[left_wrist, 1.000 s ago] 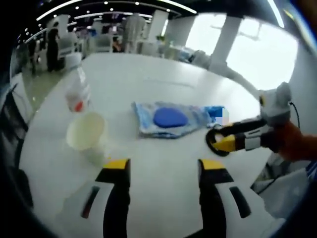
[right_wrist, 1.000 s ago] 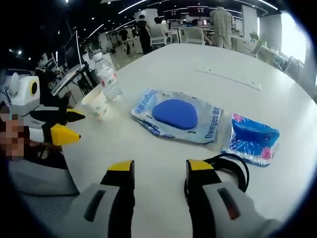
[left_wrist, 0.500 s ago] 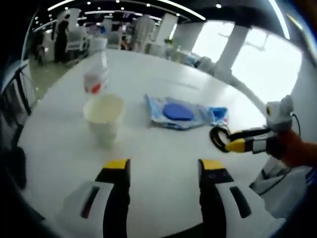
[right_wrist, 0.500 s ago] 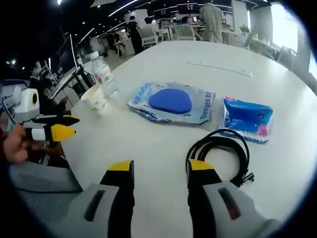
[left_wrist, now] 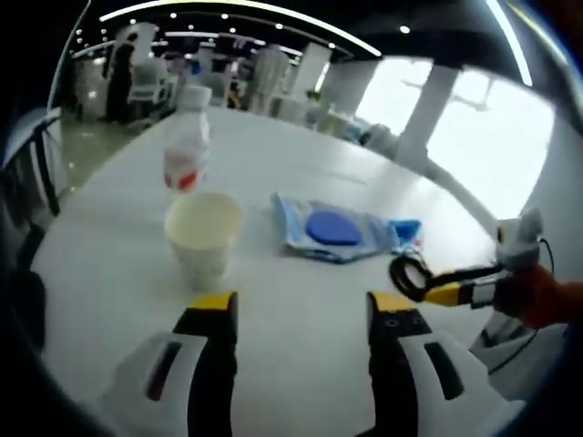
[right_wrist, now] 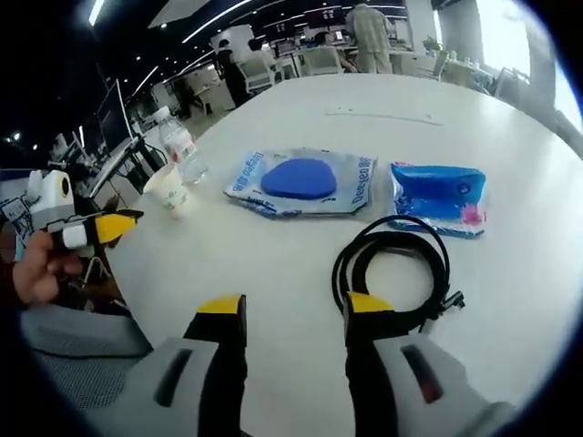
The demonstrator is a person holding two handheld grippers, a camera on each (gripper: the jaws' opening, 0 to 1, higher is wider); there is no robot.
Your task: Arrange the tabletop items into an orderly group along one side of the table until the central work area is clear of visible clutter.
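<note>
In the left gripper view, the left gripper (left_wrist: 296, 314) is open and holds nothing; the paper cup (left_wrist: 203, 234) stands just ahead of its left jaw, with the water bottle (left_wrist: 186, 151) behind, so a clumsy push could tip both. In the right gripper view, the right gripper (right_wrist: 293, 317) is open and empty too, and the black cable (right_wrist: 397, 275) lies coiled just past its right jaw. I think the loose loops could slip out or drag into the blue tissue pack (right_wrist: 439, 196) beyond.
</note>
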